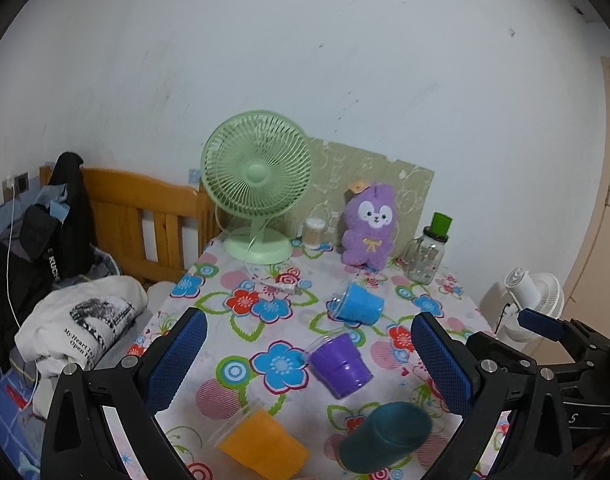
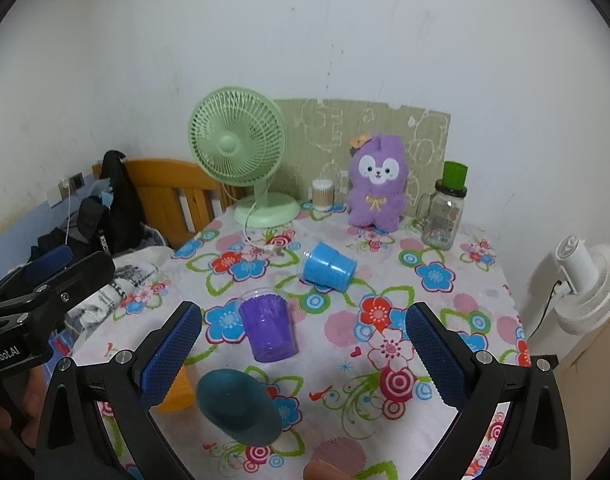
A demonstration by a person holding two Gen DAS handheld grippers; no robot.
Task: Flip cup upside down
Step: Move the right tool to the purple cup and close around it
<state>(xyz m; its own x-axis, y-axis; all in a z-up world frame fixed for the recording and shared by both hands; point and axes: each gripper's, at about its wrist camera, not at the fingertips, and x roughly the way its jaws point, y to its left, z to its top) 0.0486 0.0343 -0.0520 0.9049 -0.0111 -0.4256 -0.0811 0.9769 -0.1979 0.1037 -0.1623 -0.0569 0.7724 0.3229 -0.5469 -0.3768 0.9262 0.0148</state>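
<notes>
- Both grippers hover above the flowered tablecloth [image 1: 241, 352] with jaws spread wide and nothing held: the left gripper [image 1: 309, 364] and the right gripper [image 2: 305, 356].
- Nearest lie a teal cup [image 1: 385, 436] and an orange cup [image 1: 265, 444], both on their sides; the teal one looks like the likeliest first pick, though I cannot tell which is meant.
- To do it well, I would close across the cup's wall near its middle, lift clear of the cloth, then turn it rim-down before setting it flat.
- Farther off, a purple cup [image 1: 339, 364] and a blue cup [image 1: 359, 304] also lie tipped over.
- Only the left view shows the orange cup whole; in the right view a finger hides most of it.
</notes>
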